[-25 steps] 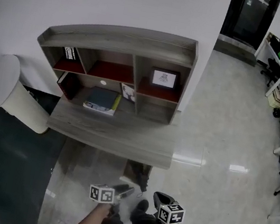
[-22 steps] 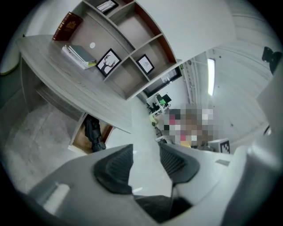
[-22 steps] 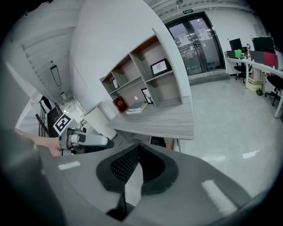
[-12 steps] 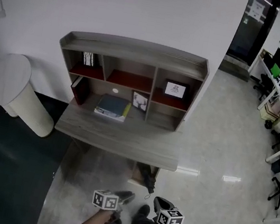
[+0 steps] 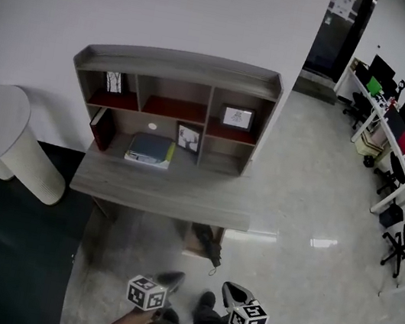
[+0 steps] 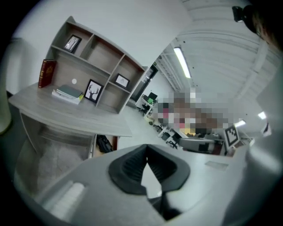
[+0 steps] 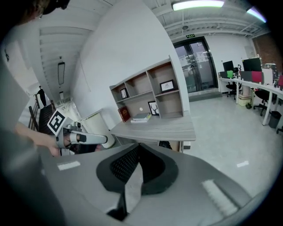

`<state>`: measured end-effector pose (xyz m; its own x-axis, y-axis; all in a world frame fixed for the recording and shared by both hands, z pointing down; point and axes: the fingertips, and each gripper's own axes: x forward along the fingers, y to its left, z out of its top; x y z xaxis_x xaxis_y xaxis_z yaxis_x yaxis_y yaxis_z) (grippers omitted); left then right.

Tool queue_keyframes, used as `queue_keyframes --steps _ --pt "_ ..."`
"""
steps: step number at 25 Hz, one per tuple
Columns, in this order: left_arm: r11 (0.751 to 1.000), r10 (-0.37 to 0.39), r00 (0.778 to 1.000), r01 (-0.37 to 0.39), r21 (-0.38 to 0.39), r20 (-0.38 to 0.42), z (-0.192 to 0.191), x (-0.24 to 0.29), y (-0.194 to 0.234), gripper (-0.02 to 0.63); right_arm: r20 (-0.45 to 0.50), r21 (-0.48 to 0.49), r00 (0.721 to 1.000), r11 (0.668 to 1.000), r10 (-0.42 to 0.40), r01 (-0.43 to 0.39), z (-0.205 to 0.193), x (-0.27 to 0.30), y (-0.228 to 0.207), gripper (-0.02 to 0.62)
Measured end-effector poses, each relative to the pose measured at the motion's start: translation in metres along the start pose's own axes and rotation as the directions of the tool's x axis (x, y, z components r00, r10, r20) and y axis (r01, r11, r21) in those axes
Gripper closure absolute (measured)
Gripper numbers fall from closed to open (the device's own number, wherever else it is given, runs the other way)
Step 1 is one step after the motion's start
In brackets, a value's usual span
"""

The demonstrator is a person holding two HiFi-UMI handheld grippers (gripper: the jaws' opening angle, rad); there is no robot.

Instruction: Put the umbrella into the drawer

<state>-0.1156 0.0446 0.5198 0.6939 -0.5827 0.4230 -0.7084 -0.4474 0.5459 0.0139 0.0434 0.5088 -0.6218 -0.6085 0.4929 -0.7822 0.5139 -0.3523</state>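
A dark folded umbrella lies in the open wooden drawer under the grey desk. From the left gripper view the umbrella shows below the desk edge. Both grippers hang low by my body, short of the drawer and apart from it. My left gripper is shut with nothing between its pads. On the other side my right gripper is shut and empty too, its dark pads meeting at the tip.
A shelf hutch on the desk holds a red book, a stack of books and picture frames. A white cylindrical bin stands to the left. Office desks and chairs line the right side.
Both grippers have drawn back a little from the drawer and lifted. The left jaws have come together. The head view has swung, so the desk sits slightly farther off.
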Motion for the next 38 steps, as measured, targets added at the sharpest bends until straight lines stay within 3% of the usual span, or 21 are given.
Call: queue_keyframes --steps 6,15,25,38 --pt "0.992 0.011 1.000 -0.012 0.126 0.004 0.002 -0.022 -0.026 0.607 0.046 0.005 0.999 1.000 -0.024 0.024 -0.002 -0.037 0.000 0.589" --pt "0.997 0.066 0.994 -0.069 0.033 0.089 0.000 -0.031 -0.051 0.607 0.078 -0.015 0.997 1.000 -0.014 0.015 0.007 -0.081 -0.023 0.589" --pt "0.989 0.103 0.989 -0.113 0.094 0.107 0.003 -0.026 -0.074 0.607 0.098 -0.060 0.995 0.998 0.034 -0.029 0.013 -0.104 -0.038 0.591" --pt "0.989 0.120 0.987 -0.127 0.070 0.103 -0.005 -0.025 -0.082 0.607 0.135 -0.025 0.991 1.000 0.004 0.000 0.018 -0.121 -0.057 0.590"
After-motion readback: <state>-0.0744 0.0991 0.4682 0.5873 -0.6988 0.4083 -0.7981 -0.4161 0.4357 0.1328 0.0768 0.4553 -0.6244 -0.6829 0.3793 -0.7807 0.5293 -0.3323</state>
